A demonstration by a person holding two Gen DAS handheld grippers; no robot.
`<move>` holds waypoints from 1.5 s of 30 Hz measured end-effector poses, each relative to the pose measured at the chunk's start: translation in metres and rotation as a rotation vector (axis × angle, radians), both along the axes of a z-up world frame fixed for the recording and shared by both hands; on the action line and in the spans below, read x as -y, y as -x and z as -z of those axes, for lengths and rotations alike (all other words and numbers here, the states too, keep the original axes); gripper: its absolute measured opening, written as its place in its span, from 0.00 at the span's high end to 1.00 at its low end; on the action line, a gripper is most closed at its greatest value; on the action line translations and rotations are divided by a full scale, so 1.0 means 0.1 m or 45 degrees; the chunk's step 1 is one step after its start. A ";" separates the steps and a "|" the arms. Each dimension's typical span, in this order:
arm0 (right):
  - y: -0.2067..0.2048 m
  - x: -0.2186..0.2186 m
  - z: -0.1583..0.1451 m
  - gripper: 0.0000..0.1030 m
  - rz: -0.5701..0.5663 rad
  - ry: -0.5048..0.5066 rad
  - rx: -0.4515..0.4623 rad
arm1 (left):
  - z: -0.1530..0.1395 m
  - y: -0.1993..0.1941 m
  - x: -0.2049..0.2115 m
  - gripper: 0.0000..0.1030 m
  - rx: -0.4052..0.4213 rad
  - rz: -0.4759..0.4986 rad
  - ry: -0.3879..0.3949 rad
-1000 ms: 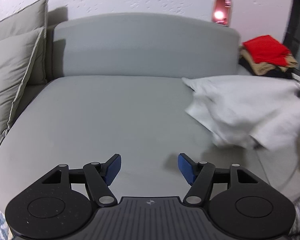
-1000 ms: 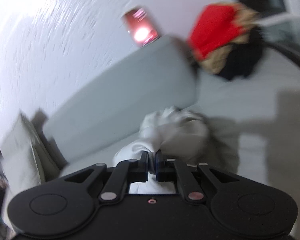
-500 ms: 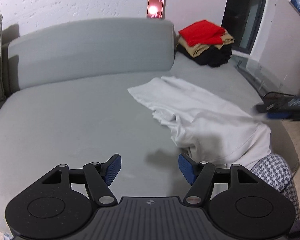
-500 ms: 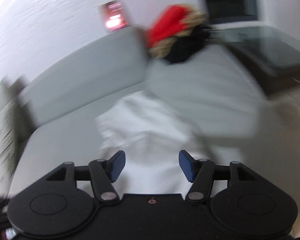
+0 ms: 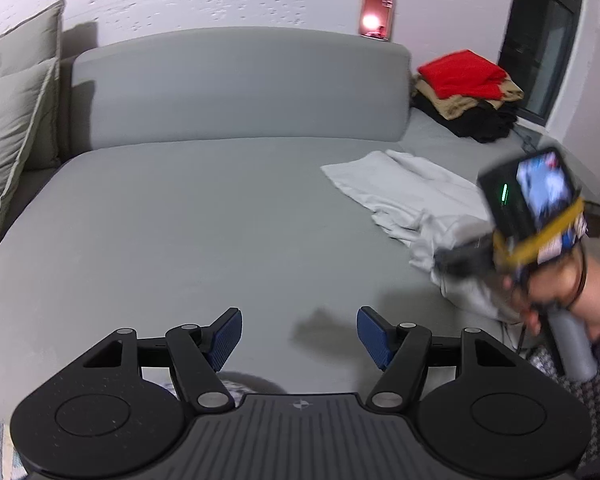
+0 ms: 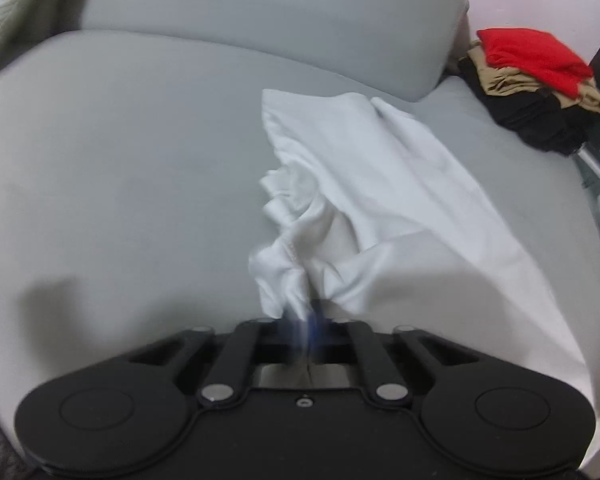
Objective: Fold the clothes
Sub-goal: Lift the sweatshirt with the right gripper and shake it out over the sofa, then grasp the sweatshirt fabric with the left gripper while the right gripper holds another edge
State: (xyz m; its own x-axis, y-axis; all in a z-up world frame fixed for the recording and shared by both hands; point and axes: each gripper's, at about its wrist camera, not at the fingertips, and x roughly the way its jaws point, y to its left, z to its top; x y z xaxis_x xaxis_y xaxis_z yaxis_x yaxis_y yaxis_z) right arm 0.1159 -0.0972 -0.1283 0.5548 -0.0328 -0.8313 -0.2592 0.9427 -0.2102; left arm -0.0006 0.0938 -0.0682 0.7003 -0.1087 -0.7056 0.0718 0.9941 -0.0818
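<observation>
Cloth is the whole matter: the white garment lies crumpled on the grey sofa, toward two o'clock from the left tongs, well apart from them. Its long axis runs from the flat far end, near the sofa back at about one o'clock, down to the bunched near end at three o'clock. That near end is where the right tongs sit; they are clenched on a gathered fold of the garment, the pads blurred but drawn together with fabric between them. The left tongs are released, blue pads spread wide over bare cushion, grasping nothing.

By my reading the right hand is plainly the nearer, already in contact, while the left would have to travel toward two o'clock to reach the free far edge, which looks like the spot a spreading pull would need.

A stack of folded clothes, red on top of tan and black, rests at the sofa's far right end. A phone with a lit screen stands on the sofa back at twelve o'clock. No brand, label or legible writing shows on anything; the small screen on the right tool is too blurred to read
</observation>
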 end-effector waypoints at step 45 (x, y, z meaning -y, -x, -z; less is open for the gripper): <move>0.46 1.63 0.11 0.62 0.611 -0.981 -0.139 | 0.36 -0.06 0.08 0.43 -0.216 -0.135 0.175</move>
State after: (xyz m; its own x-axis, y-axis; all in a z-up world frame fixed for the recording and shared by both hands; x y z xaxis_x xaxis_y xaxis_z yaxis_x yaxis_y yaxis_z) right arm 0.0695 -0.2606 -0.1390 0.5418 0.3457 -0.7661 0.2155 0.8239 0.5242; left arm 0.0053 0.0854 -0.1047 0.5856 -0.1439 -0.7977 -0.0588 0.9740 -0.2188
